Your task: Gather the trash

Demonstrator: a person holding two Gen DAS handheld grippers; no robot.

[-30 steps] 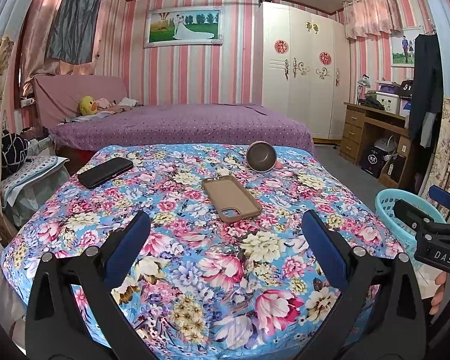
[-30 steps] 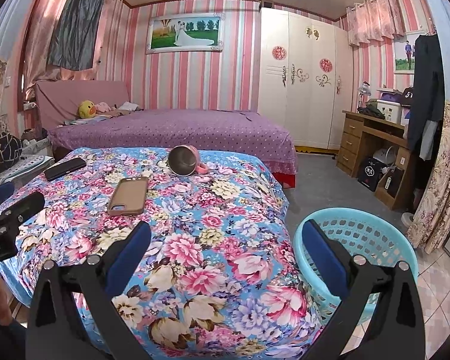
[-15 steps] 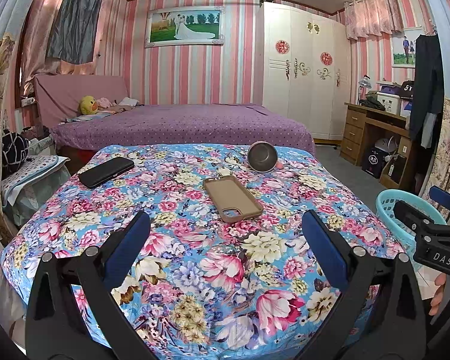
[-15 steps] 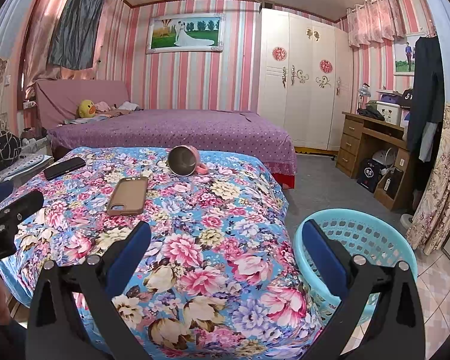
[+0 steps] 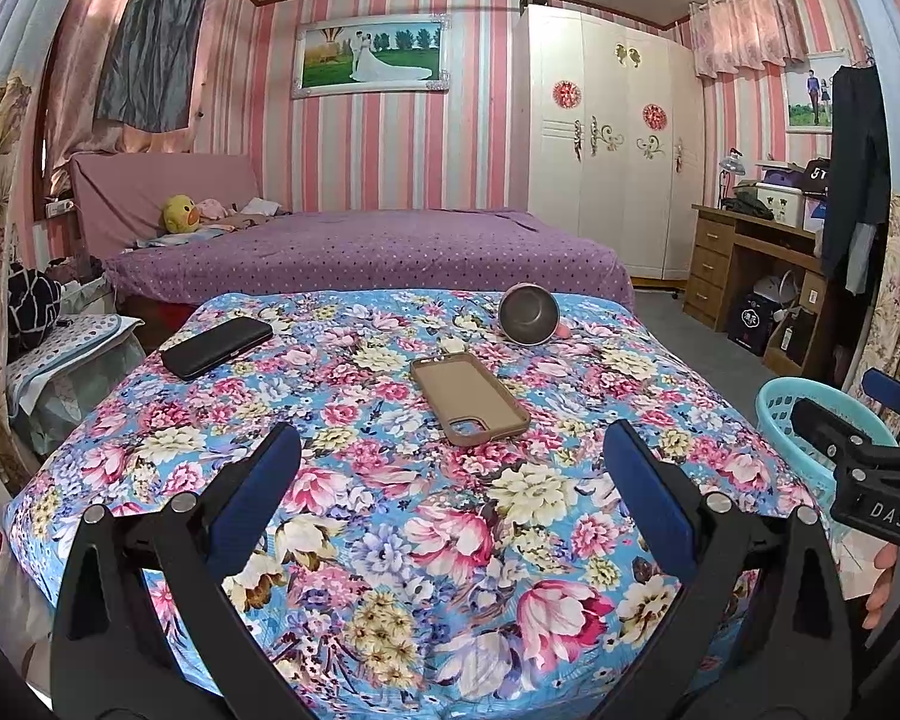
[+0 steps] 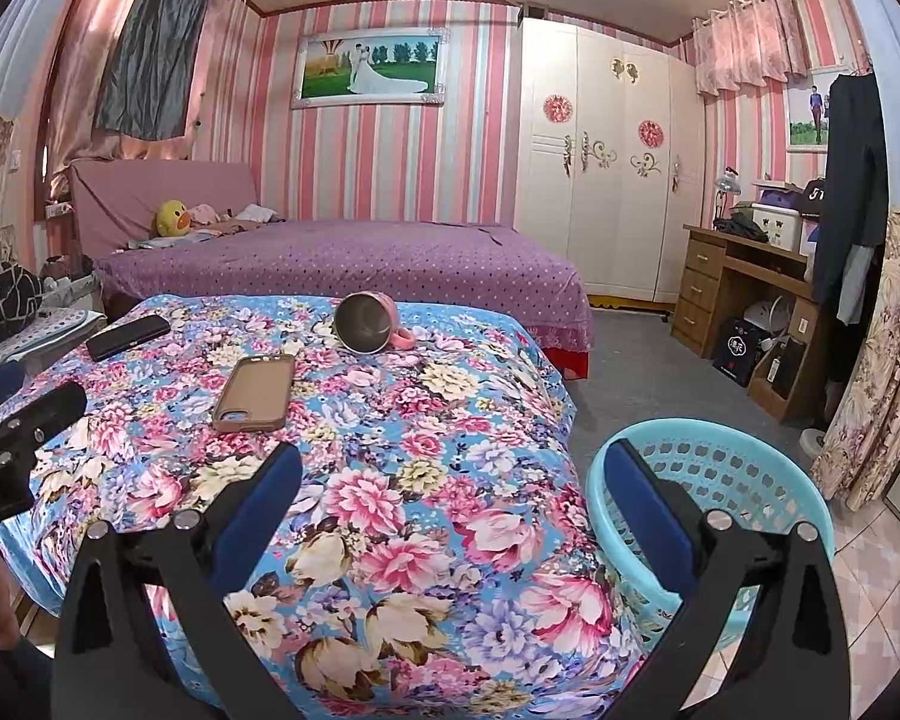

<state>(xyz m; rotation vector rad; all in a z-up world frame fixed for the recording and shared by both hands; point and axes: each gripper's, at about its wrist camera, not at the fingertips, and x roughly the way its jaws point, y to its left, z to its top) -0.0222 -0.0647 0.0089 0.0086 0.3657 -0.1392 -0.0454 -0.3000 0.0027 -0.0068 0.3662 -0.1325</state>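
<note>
Nothing on the floral bedspread (image 5: 354, 516) reads plainly as trash. What lies there is a brown phone case (image 5: 469, 399), face up near the middle, a metal-lined pink mug (image 6: 366, 324) tipped on its side beyond it toward the far edge, and a black phone (image 5: 216, 347) off at the far left. The light-blue plastic basket (image 6: 750, 480) stands on the floor just beside the bed's right edge; what shows of its inside looks bare, though its bottom is hidden behind the right gripper.

So the scene fits two stages: either litter has gone into the basket and sits out of view, or these bedspread items are what is to be gathered. I would not pick between them from here.

The left gripper (image 5: 450, 474) hangs over the near part of the bedspread with its blue-padded jaws wide apart and nothing between them; the phone case lies just beyond its tips, slightly right of centre. The right gripper (image 6: 450, 480) is likewise spread and holds nothing, its left finger over the bedspread's corner and its right finger over the basket rim. The mug and the black phone are well apart from both.
</note>
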